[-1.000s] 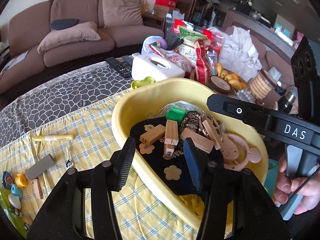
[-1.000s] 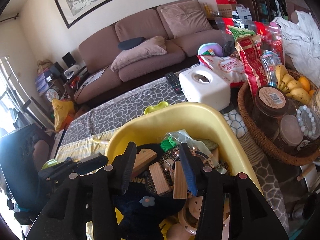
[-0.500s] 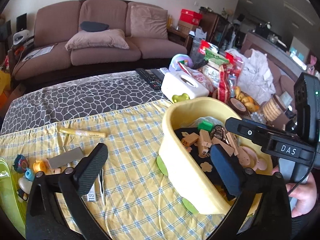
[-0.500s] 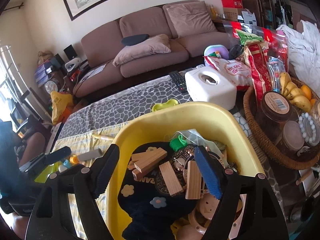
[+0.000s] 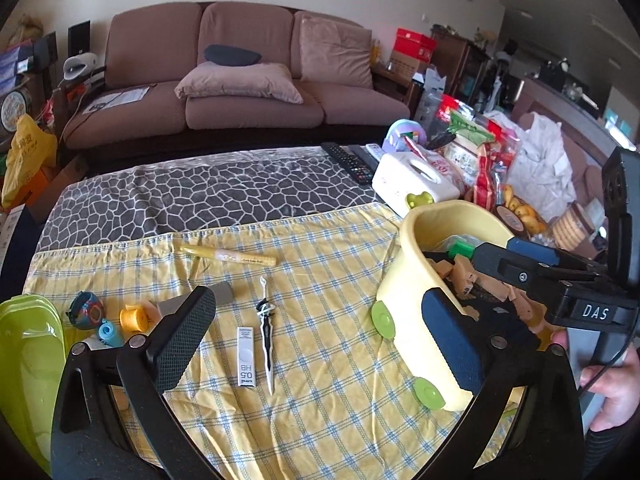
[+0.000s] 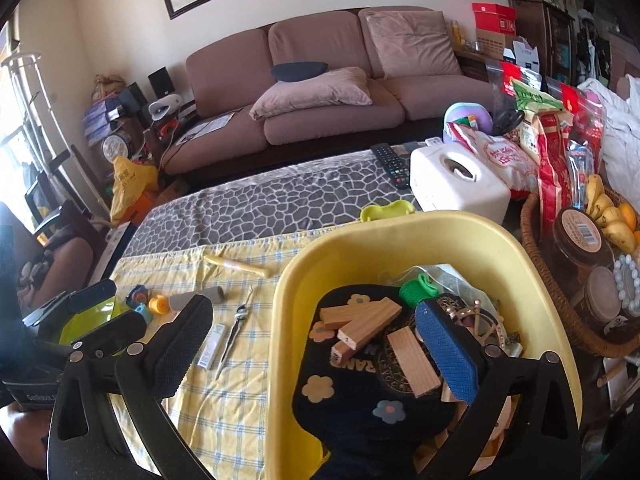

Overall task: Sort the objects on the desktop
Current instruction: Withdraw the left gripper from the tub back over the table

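Observation:
A yellow tub [image 5: 416,280] [image 6: 288,312] on the checked cloth holds wooden blocks [image 6: 360,322], a green clip [image 6: 416,290] and a dark flowered cloth [image 6: 340,384]. Left of it lie a yellow pen [image 5: 228,257], a grey block [image 5: 188,300], a lead box [image 5: 245,356], a small black-and-white dagger charm [image 5: 267,332] and small toys [image 5: 132,318]. My left gripper [image 5: 316,340] is open and empty above the cloth, its right finger by the tub's wall. My right gripper [image 6: 316,348] is open and empty, straddling the tub's left rim.
A green tray [image 5: 28,360] sits at the left edge. A white tissue box [image 5: 416,184], remotes [image 5: 348,160], snack bags [image 5: 480,152] and a wicker fruit basket [image 6: 560,308] crowd the right side. A sofa stands behind the table.
Both grippers have opened wide and drawn back from over the tub. The left one has swung left, so the cloth and its loose items now show.

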`<state>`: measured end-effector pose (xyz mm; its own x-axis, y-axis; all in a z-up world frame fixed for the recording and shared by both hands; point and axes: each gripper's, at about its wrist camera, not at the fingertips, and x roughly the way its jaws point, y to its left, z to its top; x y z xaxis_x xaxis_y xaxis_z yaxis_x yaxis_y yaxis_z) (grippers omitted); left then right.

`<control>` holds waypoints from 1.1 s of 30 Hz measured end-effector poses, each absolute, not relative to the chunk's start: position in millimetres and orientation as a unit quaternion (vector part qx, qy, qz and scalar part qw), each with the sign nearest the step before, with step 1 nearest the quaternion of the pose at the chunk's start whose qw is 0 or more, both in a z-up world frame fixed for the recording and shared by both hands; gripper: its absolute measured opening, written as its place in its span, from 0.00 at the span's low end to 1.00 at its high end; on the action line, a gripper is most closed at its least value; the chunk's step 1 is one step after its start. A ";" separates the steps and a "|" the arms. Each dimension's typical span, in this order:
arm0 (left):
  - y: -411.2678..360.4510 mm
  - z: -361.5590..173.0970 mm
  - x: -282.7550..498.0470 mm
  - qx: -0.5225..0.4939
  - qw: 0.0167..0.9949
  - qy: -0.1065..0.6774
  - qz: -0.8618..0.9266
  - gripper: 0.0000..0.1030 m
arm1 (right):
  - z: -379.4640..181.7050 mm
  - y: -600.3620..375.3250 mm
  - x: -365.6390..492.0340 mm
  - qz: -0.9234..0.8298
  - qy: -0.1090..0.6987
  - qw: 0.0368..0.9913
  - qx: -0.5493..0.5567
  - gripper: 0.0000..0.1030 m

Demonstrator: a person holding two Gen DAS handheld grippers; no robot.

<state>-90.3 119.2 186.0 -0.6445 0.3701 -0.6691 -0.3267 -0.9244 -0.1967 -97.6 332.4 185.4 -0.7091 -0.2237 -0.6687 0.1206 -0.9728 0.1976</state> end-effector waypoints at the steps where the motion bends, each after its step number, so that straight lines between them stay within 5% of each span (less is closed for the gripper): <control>1: 114.8 185.3 -88.5 -0.375 0.189 -0.028 0.907 1.00 | 185.2 327.3 -97.9 -0.921 -0.067 0.096 0.371 1.00; 33: -59.6 120.9 -71.6 -0.397 0.053 -0.097 0.911 1.00 | 150.3 180.2 -116.2 -0.902 0.004 0.162 0.400 1.00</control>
<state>-71.6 -59.6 120.9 -0.6788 0.1748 -0.7132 -0.0201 -0.9753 -0.2200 -116.2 180.2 150.3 -0.6277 -0.2884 -0.7230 0.2951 -0.9477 0.1218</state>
